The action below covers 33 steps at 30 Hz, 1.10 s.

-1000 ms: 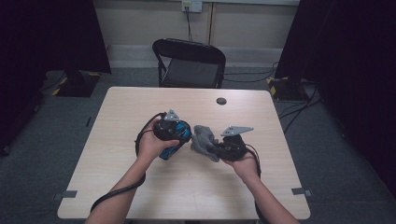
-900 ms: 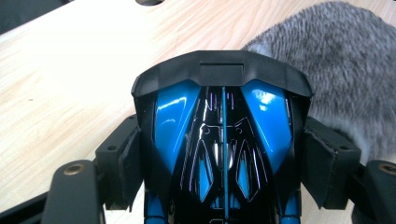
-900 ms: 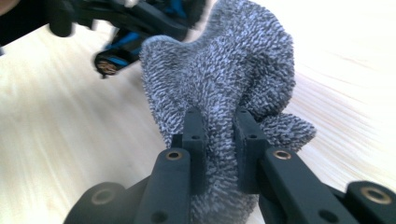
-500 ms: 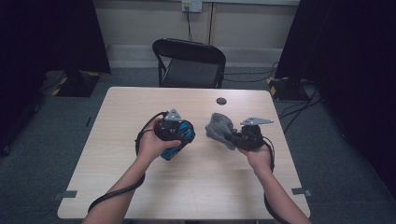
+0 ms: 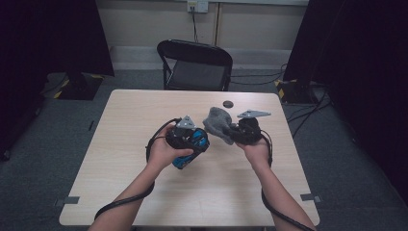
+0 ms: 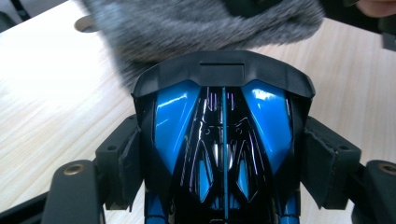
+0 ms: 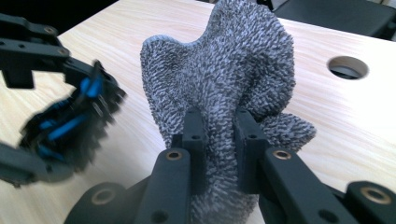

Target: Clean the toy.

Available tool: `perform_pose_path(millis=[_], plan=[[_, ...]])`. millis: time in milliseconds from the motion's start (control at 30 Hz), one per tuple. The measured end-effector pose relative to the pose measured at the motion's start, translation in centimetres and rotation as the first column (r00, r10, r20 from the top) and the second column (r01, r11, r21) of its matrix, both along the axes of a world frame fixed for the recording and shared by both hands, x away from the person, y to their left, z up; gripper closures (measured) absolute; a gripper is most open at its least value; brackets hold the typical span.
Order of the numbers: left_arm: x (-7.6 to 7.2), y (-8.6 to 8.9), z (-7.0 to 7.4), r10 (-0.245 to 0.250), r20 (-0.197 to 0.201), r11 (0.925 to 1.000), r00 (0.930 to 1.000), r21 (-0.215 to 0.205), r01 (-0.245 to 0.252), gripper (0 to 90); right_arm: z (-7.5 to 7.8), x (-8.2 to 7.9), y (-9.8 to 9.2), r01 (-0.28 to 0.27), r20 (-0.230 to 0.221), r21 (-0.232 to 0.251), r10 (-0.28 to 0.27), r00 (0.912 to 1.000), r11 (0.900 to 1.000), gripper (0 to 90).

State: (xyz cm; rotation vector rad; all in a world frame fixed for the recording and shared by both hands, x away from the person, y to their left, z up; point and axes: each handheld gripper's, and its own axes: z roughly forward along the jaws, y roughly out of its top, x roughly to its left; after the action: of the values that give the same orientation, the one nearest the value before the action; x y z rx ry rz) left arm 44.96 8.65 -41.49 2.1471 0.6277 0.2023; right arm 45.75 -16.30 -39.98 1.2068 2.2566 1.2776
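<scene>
Above the table (image 5: 144,192) middle, both hands have drifted apart and up. Left claw (image 5: 195,144) pinches a blue-and-black toy car (image 6: 224,135), nose toward 2 o'clock. Right claw (image 7: 219,135) pinches a grey fuzzy cloth (image 7: 229,70), standing upright, now clear of the car. No writing readable.

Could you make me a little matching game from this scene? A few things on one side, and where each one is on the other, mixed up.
Things:
1. blue and black toy car
2. grey fuzzy cloth
3. black folding chair
4. round cable hole

Places:
A. behind the table's far edge
B. pinched in the right gripper
C. in the tabletop
D. clamped in the left gripper

Pairs: 1-D, 2-B, 3-A, 4-C
</scene>
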Motion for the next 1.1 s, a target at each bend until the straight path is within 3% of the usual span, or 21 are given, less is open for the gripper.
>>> perform_pose_path(millis=[433, 1100], plan=[[0.4, -0.2, -0.6, 0.005, -0.014, 0.9999, 0.9999, 0.011, -0.005, 25.5, -0.4, -0.3, 3.0, -0.085, -0.011, 0.032, 0.085, 0.9963, 0.996, 77.9], [1.1, 1.3, -1.0, 0.055, -0.007, 0.9975, 0.9985, 0.044, -0.055, 25.5, -0.9, -1.8, 2.7, -0.138, -0.002, 0.046, 0.138, 0.9904, 0.989, 77.8]])
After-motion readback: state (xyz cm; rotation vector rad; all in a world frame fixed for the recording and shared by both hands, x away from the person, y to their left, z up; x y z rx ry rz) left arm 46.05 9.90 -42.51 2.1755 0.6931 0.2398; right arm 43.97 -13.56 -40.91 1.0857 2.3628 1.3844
